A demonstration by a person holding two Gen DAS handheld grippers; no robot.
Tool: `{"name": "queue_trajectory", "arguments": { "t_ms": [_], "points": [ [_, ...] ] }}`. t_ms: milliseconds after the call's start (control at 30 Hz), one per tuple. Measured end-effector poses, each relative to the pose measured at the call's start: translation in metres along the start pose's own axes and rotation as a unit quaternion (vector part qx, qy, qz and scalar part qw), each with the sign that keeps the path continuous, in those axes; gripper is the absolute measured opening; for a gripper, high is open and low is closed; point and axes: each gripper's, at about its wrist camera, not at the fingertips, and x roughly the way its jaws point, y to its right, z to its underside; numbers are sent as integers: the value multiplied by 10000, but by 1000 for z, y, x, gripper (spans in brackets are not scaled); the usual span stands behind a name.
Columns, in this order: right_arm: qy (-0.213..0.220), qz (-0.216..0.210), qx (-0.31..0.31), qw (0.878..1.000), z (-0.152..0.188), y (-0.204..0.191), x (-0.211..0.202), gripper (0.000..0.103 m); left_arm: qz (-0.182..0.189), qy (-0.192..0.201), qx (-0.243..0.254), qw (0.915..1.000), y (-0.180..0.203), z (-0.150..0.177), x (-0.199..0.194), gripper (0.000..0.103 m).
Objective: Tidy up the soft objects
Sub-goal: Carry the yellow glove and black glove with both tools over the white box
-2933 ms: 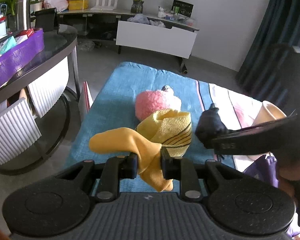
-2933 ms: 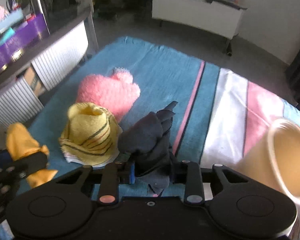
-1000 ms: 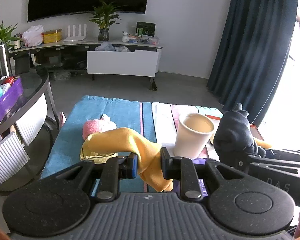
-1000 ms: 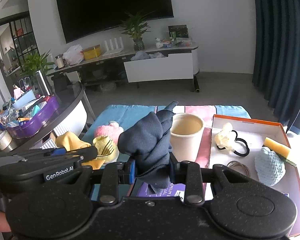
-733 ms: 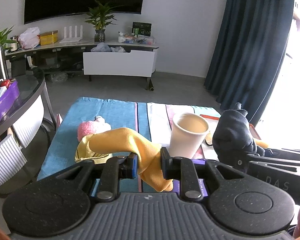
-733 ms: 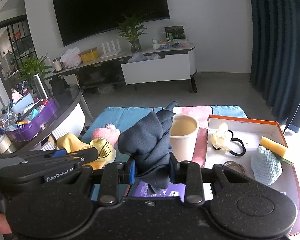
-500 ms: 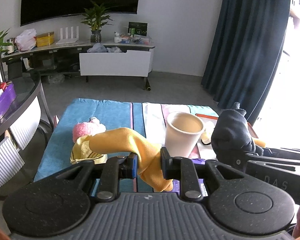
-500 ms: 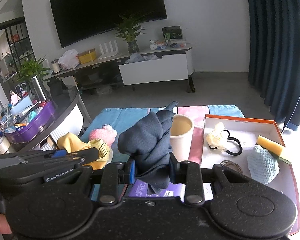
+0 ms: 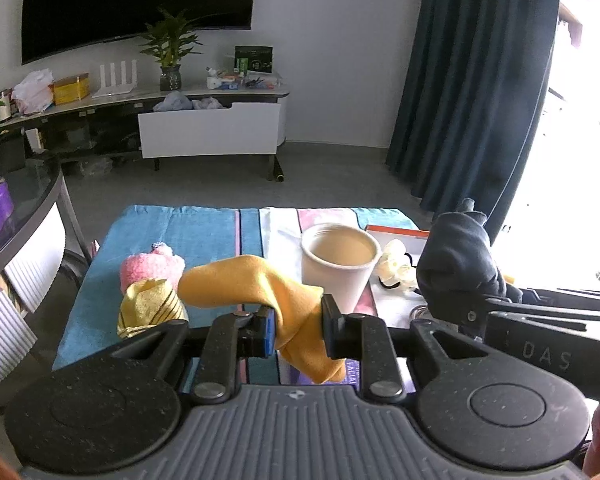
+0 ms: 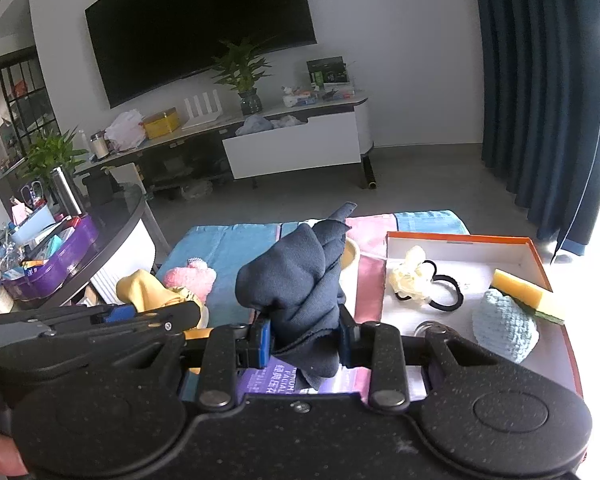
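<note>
1. The left wrist view looks forward over its own fingers, close above the striped blanket (image 9: 172, 232), facing the TV wall.
2. The right wrist view faces likewise, from further right.
3. Both share the paper cup (image 9: 340, 264), orange-rimmed box (image 10: 516, 248) and TV stand (image 9: 208, 128).

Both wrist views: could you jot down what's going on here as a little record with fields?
left gripper: jaws shut on yellow cloth, held up off the table
right gripper: jaws shut on dark navy cloth, also lifted
still on striped blanket: pink plush, yellow striped cloth
middle: open paper cup, upright
orange-rimmed box: cream scrunchie, black hair tie, pale blue knit piece, yellow sponge
</note>
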Motion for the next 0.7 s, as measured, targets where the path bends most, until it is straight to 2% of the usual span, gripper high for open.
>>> {"name": "queue_trajectory", "arguments": {
  "t_ms": [700],
  "points": [
    [88, 250, 229, 9994, 1, 32, -10, 38, 283, -79, 231, 9993, 33, -2, 11, 24]
  ]
}}
